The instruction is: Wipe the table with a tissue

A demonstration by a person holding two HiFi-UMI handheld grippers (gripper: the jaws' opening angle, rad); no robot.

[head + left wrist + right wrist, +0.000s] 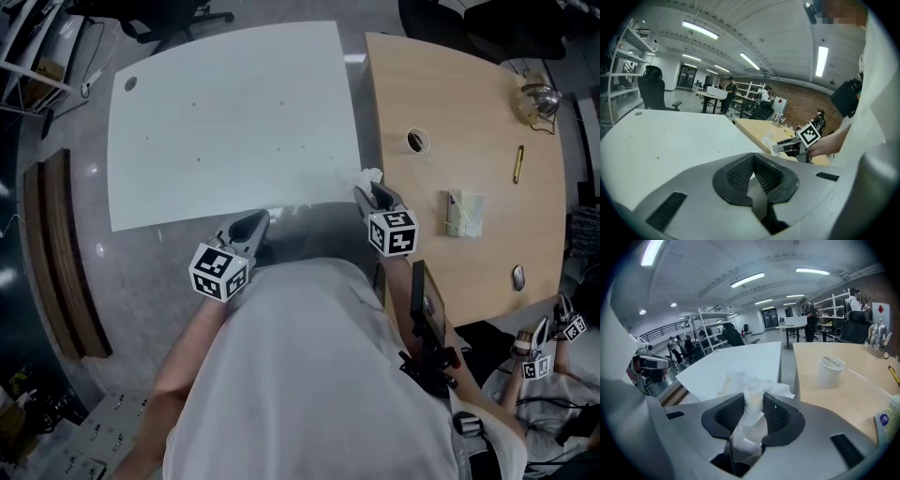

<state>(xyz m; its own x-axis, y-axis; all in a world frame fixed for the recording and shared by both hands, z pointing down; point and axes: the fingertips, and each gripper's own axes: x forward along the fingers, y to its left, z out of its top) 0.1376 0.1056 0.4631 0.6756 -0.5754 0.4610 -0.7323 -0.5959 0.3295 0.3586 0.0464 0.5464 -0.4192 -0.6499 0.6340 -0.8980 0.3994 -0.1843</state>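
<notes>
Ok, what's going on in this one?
A person stands at the near edge of a white table with a gripper in each hand. The right gripper has its jaws clamped on a crumpled white tissue, at the table's near right corner. The left gripper is shut with nothing in its jaws.

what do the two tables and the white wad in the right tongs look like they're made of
White table: probably laminate or painted board, matte; flat even white, no grain.
Tan table: wood or wood-look laminate, satin; pale tan, grain too faint to settle it.
Tissue: soft thin paper, white; crumpled folds and ragged edges.
</notes>
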